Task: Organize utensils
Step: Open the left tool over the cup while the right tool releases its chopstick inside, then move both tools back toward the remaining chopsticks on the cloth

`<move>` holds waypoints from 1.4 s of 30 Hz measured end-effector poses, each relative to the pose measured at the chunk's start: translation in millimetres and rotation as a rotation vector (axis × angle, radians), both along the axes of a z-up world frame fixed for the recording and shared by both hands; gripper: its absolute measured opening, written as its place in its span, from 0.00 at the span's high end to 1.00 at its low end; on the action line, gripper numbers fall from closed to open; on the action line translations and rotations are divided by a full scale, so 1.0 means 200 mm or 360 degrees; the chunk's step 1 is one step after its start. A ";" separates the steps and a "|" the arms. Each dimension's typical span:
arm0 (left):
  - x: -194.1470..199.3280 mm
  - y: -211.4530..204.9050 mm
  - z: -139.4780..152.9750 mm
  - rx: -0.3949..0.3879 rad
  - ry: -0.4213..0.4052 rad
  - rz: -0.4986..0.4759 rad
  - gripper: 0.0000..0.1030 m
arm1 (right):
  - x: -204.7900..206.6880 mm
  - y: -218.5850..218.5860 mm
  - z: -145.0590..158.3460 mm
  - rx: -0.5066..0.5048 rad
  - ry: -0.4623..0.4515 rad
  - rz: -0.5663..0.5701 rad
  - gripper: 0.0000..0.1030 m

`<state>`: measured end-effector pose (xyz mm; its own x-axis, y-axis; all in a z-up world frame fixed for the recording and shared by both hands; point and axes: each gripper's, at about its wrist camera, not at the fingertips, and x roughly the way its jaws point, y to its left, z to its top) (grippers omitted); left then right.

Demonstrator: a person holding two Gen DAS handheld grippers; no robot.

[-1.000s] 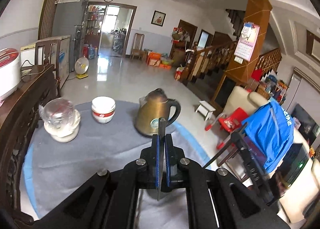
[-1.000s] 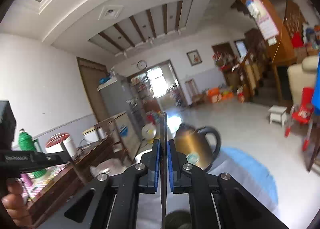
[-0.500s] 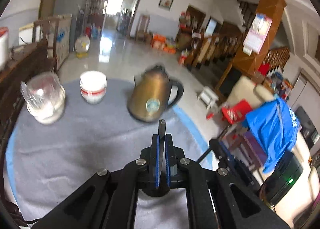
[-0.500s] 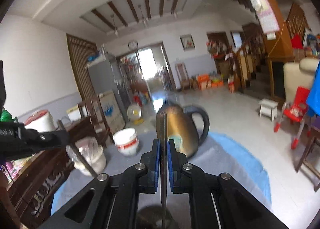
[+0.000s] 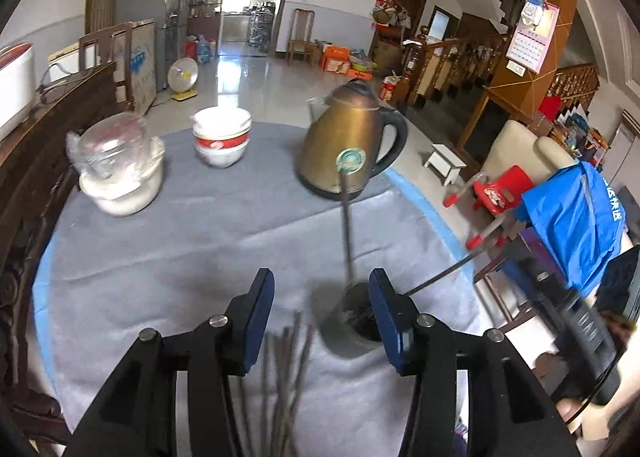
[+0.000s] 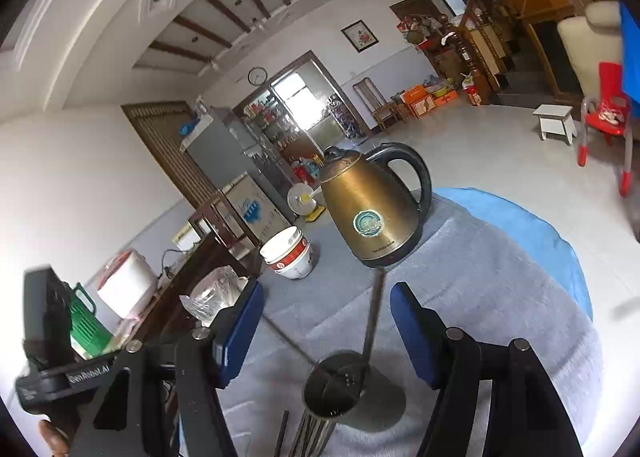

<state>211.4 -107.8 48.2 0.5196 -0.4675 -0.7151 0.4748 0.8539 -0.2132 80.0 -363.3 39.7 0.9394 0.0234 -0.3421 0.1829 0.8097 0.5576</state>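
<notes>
Grey cloth (image 5: 168, 253) covers the round table, and on it stands a small dark metal utensil holder (image 5: 352, 321), the landmark for everything else. Two thin metal chopsticks stand in the holder: one chopstick (image 5: 346, 225) leans away toward the brass-coloured kettle (image 5: 348, 145), which sits well beyond the holder; the other chopstick (image 5: 440, 275) slants out to the right past the table edge. In the right wrist view the first chopstick (image 6: 374, 317) rises from the holder (image 6: 336, 381) between the blue pads, touching neither.

Left gripper (image 5: 320, 321): its jaws are opening, with nothing pressed between the pads; the holder sits just inside its right finger, partly hidden by it. Right gripper (image 6: 326, 327): its jaws are also opening, with the holder below and between its fingers and nothing clamped.

More loose chopsticks (image 5: 288, 361) lie flat on the cloth just to the near left of the holder, blurred. Far left of the holder, beyond it, are stacked white bowls with a red band (image 5: 222, 137) and a plastic-wrapped glass jar on a white bowl (image 5: 120, 165). A hand (image 6: 52, 437) shows at the lower left of the right wrist view.
</notes>
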 end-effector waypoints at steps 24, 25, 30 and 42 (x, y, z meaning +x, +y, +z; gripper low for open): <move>-0.58 0.39 -0.43 0.0327 0.0084 0.0211 0.42 | -0.61 0.26 -0.38 -0.0127 0.0290 0.0211 0.47; -0.58 0.37 -0.42 0.0333 0.0069 0.0192 0.41 | -0.60 0.28 -0.38 -0.0134 0.0295 0.0225 0.47; -0.56 0.28 -0.42 0.0377 0.0033 0.0134 0.41 | -0.54 0.36 -0.42 -0.0186 0.0323 0.0282 0.47; -0.42 0.10 -0.46 0.0476 0.0122 0.0232 0.41 | -0.42 0.30 -0.53 -0.0029 0.0318 0.0434 0.47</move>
<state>126.7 -87.5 -44.6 0.5050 -0.1555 -0.8490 0.3352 0.9418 0.0268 -3.4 -304.0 -65.6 0.8139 0.2564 -0.5213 0.0625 0.8535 0.5174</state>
